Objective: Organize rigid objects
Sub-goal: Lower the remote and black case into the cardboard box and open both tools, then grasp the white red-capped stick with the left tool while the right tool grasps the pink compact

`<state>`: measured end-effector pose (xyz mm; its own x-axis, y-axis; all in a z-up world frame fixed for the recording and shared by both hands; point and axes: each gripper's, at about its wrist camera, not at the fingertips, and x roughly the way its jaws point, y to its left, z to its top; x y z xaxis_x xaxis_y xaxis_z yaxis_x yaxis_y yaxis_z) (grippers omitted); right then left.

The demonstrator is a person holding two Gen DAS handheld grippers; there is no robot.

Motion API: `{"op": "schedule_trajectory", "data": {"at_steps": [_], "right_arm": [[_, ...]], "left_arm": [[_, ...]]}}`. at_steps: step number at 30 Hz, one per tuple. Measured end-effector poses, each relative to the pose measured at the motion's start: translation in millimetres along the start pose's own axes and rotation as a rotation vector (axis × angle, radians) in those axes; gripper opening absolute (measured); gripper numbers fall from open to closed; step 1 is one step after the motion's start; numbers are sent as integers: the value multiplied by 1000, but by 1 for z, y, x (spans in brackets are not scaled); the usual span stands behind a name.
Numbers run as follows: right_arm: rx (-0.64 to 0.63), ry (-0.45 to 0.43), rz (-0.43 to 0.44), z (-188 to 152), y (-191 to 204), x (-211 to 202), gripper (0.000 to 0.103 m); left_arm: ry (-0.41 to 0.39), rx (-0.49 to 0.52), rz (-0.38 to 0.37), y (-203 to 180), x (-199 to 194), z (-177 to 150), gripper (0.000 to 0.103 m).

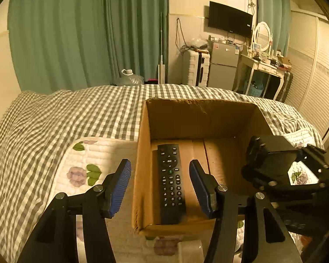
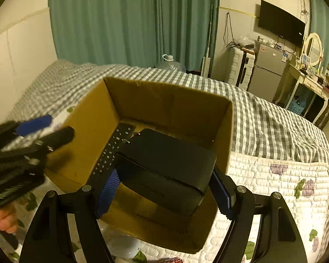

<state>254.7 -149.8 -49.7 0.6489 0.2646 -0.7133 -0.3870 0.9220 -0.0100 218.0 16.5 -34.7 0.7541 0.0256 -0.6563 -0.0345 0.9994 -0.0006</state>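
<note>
An open cardboard box [image 1: 208,116] stands on the bed. A black remote control [image 1: 170,182] lies flat on its floor at the left side; it also shows in the right wrist view [image 2: 114,149]. My left gripper [image 1: 160,182] is open and empty, its blue pads on either side of the box's left wall, above the remote. My right gripper [image 2: 164,188] is shut on a black rectangular box [image 2: 171,168] and holds it over the cardboard box [image 2: 168,100]. The right gripper with the black box [image 1: 272,153] shows at the right of the left wrist view.
The bed has a floral quilt [image 1: 81,171] and a grey checked blanket [image 1: 54,114]. A white rounded object [image 2: 125,245] lies on the quilt near the box's front. Green curtains, a suitcase, a fridge [image 1: 223,65] and a dressing table stand beyond the bed.
</note>
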Motion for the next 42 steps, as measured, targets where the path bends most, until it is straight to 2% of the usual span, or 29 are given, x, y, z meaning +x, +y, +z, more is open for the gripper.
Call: {"op": "schedule_trajectory", "data": {"at_steps": [4, 7, 12, 18, 28, 32, 38, 42], "right_arm": [[-22, 10, -23, -3, 5, 11, 77], [-30, -48, -31, 2, 5, -1, 86], [11, -95, -35, 3, -6, -27, 87], [80, -120, -33, -30, -27, -67, 92], [100, -34, -48, -116, -41, -96, 92], [101, 5, -50, -142, -38, -101, 92], [117, 16, -53, -155, -35, -107, 92], [126, 29, -67, -159, -34, -106, 92]], "left_arm": [[-13, 4, -8, -1, -4, -1, 58], [-24, 3, -13, -1, -8, -1, 58], [-36, -5, -13, -1, -21, -7, 58], [-16, -18, -10, 1, -37, -37, 59], [59, 2, -26, -17, -54, -100, 60], [92, 32, -95, -34, -65, -129, 60], [194, 119, -164, -64, -64, -174, 59], [262, 121, -159, -72, -54, -190, 52]]}}
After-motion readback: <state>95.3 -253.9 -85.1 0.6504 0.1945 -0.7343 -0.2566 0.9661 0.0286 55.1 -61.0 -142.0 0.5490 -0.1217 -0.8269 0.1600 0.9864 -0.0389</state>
